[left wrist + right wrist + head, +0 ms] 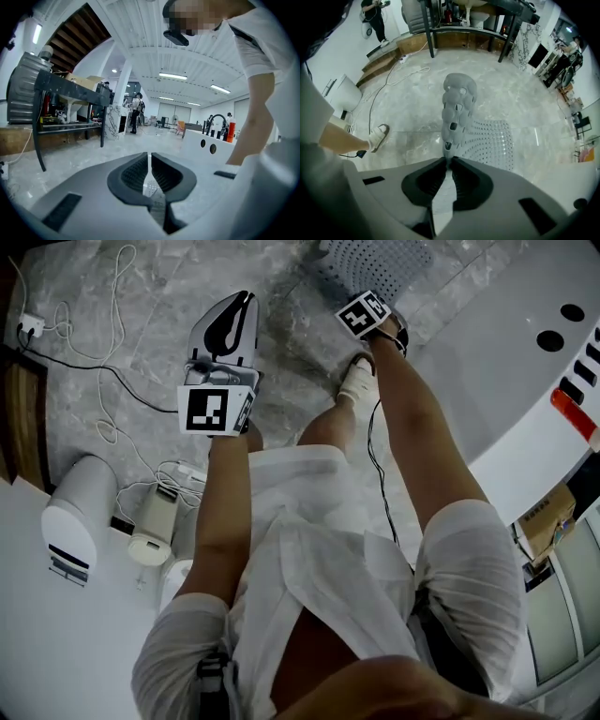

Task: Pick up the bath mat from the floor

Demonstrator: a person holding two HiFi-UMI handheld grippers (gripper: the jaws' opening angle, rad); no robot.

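Right gripper [449, 161] pinches bath mat [459, 105]; head view crops its far part.

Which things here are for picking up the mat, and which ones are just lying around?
For the job:
- bath mat, pinched at one end
- right gripper, shut on the mat
- left gripper, shut and empty

Just lying about:
- big white machine
- cardboard box
- power strip

grey marble floor [281, 381], white bathtub [525, 399]
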